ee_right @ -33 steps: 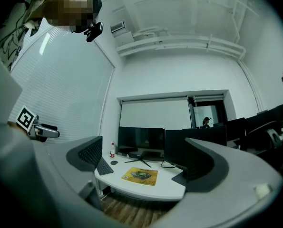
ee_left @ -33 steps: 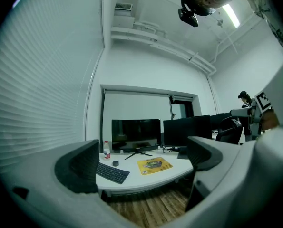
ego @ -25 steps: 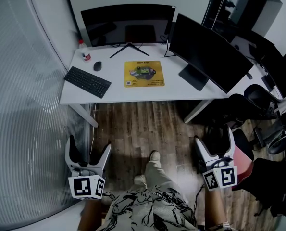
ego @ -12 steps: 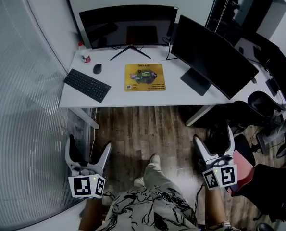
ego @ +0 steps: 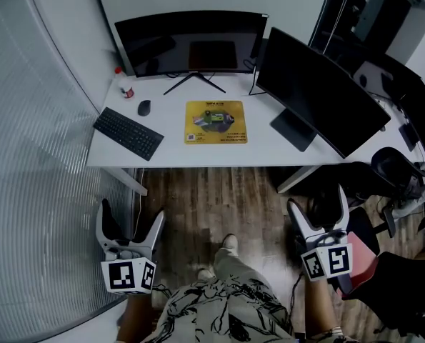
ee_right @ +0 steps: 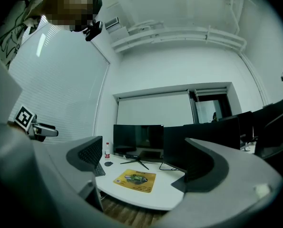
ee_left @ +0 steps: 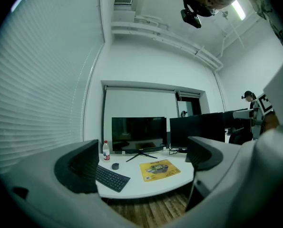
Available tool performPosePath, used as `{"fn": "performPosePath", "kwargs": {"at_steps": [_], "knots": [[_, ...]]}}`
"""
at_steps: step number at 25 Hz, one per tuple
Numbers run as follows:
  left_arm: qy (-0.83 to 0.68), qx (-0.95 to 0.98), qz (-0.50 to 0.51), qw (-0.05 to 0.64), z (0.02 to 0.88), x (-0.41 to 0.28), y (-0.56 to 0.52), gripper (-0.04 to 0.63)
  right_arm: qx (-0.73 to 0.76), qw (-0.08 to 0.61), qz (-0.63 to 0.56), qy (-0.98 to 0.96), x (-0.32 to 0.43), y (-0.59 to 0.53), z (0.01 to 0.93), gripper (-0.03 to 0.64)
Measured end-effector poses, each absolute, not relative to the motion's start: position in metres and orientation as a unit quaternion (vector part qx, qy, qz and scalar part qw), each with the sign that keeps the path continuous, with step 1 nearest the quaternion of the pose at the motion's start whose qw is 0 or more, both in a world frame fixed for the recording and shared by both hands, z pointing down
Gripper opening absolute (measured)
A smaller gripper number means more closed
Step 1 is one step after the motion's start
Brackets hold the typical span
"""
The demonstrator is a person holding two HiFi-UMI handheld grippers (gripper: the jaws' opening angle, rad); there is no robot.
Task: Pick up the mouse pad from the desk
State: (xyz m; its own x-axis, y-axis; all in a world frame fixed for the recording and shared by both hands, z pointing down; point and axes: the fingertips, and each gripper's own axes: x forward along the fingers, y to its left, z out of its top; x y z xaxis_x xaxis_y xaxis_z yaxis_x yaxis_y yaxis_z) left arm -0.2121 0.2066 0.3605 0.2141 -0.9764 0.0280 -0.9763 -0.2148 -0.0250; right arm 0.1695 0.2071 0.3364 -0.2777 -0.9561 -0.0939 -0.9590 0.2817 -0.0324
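Observation:
A yellow mouse pad (ego: 216, 121) with a printed picture lies flat on the white desk (ego: 262, 145), in front of the middle monitor. It also shows small in the left gripper view as the mouse pad (ee_left: 160, 169) and in the right gripper view as the mouse pad (ee_right: 135, 180). My left gripper (ego: 130, 226) hangs open over the wooden floor, well short of the desk. My right gripper (ego: 318, 215) is open too, at the same distance. Both hold nothing.
On the desk stand a wide monitor (ego: 191, 43), a second angled monitor (ego: 319, 91), a black keyboard (ego: 128, 133), a mouse (ego: 144, 108) and a small bottle (ego: 125, 84). A ribbed glass wall (ego: 33, 191) runs along the left. Office chairs (ego: 394, 166) crowd the right.
The head view has shifted slightly, so the desk sits a little lower and further right in the picture. Both grippers stay open in the same spots.

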Motion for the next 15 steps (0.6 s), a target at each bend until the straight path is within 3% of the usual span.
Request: {"fn": "performPosePath", "kwargs": {"at_steps": [15], "knots": [[0.631, -0.776, -0.023, -0.001, 0.363, -0.200, 0.150, 0.571, -0.595, 0.049, 0.011, 0.802, 0.181, 0.145, 0.337, 0.529]]}}
